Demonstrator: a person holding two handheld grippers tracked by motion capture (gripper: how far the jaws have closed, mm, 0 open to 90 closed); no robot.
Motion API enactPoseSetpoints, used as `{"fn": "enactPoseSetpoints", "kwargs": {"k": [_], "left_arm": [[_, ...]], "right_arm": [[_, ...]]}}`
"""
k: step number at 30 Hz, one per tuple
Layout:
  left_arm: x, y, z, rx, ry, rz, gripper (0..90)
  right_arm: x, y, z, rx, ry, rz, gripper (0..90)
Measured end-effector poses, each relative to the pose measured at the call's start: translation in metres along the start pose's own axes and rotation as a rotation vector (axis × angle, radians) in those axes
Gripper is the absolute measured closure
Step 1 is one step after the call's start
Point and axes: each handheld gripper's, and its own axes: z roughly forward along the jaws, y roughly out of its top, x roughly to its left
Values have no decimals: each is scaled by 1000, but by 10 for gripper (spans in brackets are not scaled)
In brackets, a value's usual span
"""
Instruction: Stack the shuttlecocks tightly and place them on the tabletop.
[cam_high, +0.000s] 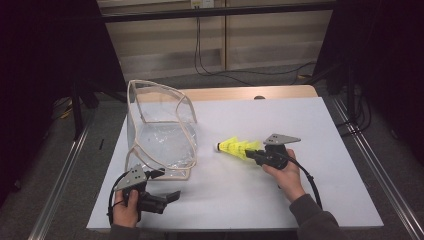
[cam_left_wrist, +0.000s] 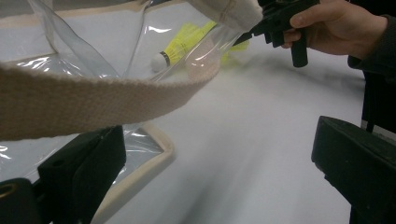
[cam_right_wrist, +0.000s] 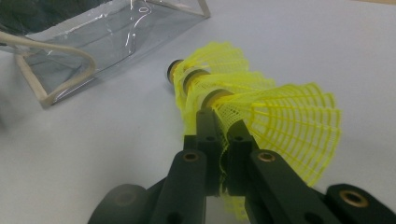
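Your right gripper pinches the nested yellow shuttlecocks by the skirt; your left gripper gapes empty beside the clear bag. Next, carry them into its mouth ahead.

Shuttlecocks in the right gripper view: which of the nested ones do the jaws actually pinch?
The rearmost shuttlecock, the one nearest the right gripper. The jaws are shut on its yellow mesh skirt; the others are stacked ahead of it, toward the clear bag.

Dim surroundings frame a brightly lit table, with glare on the clear bag and perhaps slight blur.
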Motion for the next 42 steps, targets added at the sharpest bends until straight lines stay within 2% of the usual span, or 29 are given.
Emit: {"fn": "enactPoseSetpoints", "kwargs": {"k": [24,32,36,42], "left_arm": [[0,-1,1,0,1,-3,31],[0,-1,1,3,4,-4,31],[1,0,1,5,0,-2,31],[0,0,1,5,2,-2,31]], "right_arm": [[5,2,7,27,2,-23,869],[5,1,9,82,-4,-37,798],[6,1,8,119,-17,-54,727],[6,1,4,130,-12,-51,698]]}}
